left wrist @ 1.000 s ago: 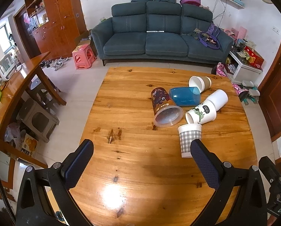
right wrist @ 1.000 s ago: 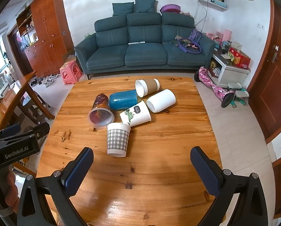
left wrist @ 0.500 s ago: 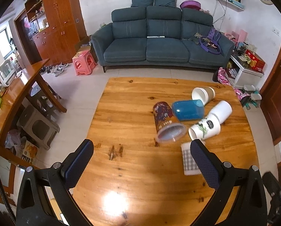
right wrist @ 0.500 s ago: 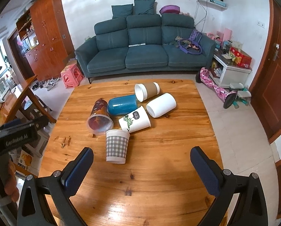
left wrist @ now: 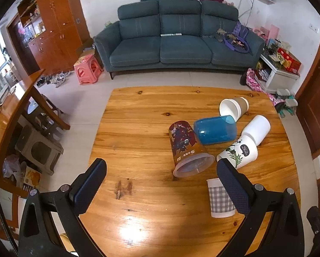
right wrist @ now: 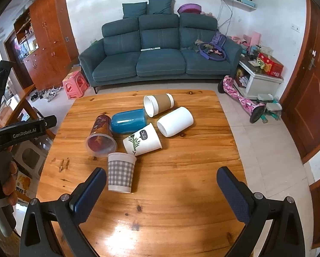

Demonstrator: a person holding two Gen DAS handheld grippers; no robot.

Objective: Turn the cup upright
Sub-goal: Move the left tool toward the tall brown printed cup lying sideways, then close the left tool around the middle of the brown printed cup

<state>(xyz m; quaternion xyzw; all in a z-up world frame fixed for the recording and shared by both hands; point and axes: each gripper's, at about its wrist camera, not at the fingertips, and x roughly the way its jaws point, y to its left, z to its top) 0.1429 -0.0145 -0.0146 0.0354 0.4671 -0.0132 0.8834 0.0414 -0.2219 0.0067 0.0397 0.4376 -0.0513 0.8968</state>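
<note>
While both grippers' fingers (right wrist: 233,194) hover wide and empty, the checked cup (right wrist: 121,172), inverted nearest them beside the printed cup (right wrist: 141,139), looks light, crushable paper; grip mid-wall.

Six cups clustered on the table (right wrist: 181,192), sofa (right wrist: 160,60) behind.

Taking the checked cup (right wrist: 121,172) as our landmark, we see it standing mouth-up at the near edge of the cluster. The printed cup (right wrist: 101,137) lies behind it to the left, the leaf cup (right wrist: 141,139) behind it to the right, touching it. Farther back lie the rounded tumbler (right wrist: 127,121), the sleeved cup (right wrist: 159,105) and, rightmost, the plain cup (right wrist: 175,121).
</note>
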